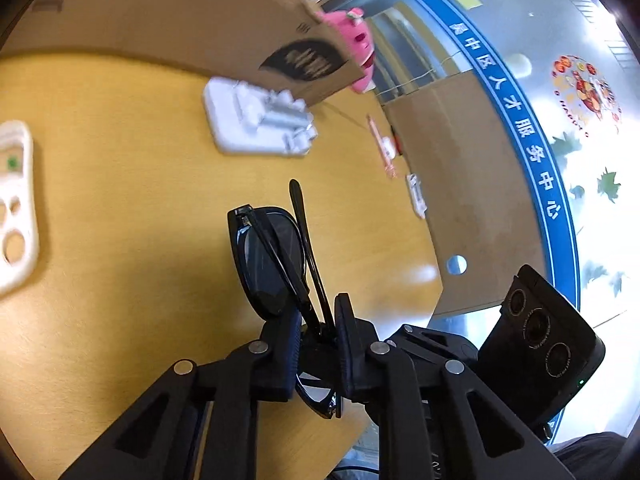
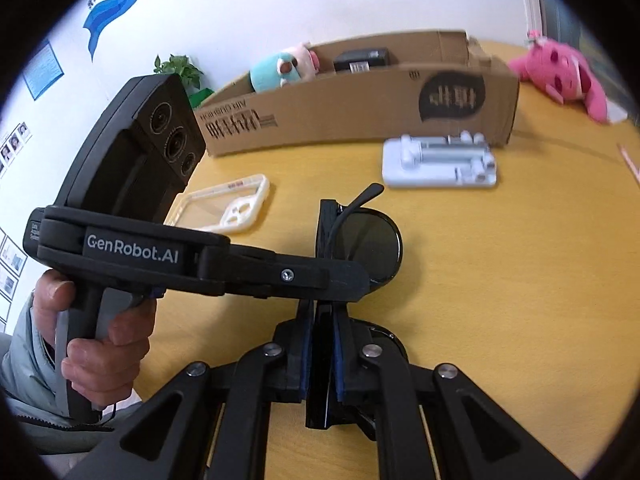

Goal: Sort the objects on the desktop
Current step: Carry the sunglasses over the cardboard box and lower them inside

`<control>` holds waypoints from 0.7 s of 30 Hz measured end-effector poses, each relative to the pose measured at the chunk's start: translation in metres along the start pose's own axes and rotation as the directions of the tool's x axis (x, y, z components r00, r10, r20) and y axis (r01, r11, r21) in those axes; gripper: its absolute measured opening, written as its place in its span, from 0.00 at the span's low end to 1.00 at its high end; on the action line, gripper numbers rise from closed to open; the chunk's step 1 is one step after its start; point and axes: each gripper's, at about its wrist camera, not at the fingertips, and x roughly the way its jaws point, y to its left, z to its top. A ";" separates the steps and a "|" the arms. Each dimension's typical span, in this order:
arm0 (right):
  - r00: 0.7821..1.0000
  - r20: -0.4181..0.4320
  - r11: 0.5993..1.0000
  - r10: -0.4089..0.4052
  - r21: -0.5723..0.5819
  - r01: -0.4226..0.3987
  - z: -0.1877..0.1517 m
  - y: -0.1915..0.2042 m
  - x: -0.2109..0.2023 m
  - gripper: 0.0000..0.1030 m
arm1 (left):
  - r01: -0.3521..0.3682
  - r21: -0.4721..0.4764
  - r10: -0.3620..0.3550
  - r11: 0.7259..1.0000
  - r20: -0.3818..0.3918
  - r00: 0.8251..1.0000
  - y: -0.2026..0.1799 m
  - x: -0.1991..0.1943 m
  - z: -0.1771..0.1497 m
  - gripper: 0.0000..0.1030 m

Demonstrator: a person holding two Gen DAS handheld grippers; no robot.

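Black sunglasses (image 1: 266,264) are held above the yellow table (image 1: 120,220) by both grippers at once. My left gripper (image 1: 318,340) is shut on the sunglasses near the folded temples, one lens sticking up past the fingers. My right gripper (image 2: 322,344) is shut on the sunglasses' frame; one lens (image 2: 370,246) shows beyond the left gripper's fingers (image 2: 320,276), which cross in front. A long cardboard box (image 2: 360,96) stands at the back of the table.
A white tool tray (image 2: 440,160) lies in front of the box. A cream plastic frame (image 2: 224,204) lies at the left. A pink plush (image 2: 564,72) lies right of the box; a teal plush (image 2: 276,70) and a black item (image 2: 362,60) are inside it.
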 end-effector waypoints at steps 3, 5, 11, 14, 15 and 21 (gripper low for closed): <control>0.999 0.047 1.000 0.027 0.003 -0.027 0.013 0.002 -0.009 0.08 | -0.002 0.024 0.002 1.000 0.031 1.000 -0.012 -0.015 0.011 0.15; 0.996 0.081 0.999 0.025 -0.022 -0.023 0.025 0.007 -0.014 0.08 | -0.023 0.058 0.020 0.998 0.051 0.998 -0.025 -0.025 0.021 0.14; 0.984 0.173 0.998 0.045 -0.056 -0.035 0.071 0.013 -0.032 0.08 | -0.080 0.169 0.063 0.982 0.103 0.993 -0.066 -0.056 0.068 0.09; 0.973 0.228 0.997 0.049 -0.071 -0.034 0.102 0.012 -0.043 0.08 | -0.099 0.225 0.070 0.969 0.133 0.989 -0.088 -0.070 0.098 0.09; 0.967 0.249 0.997 0.052 -0.073 -0.034 0.114 0.011 -0.047 0.08 | -0.104 0.246 0.070 0.964 0.142 0.987 -0.095 -0.075 0.110 0.09; 0.929 0.368 0.995 0.037 -0.105 0.002 0.205 0.004 -0.075 0.08 | -0.119 0.371 0.042 0.921 0.208 0.977 -0.150 -0.115 0.198 0.09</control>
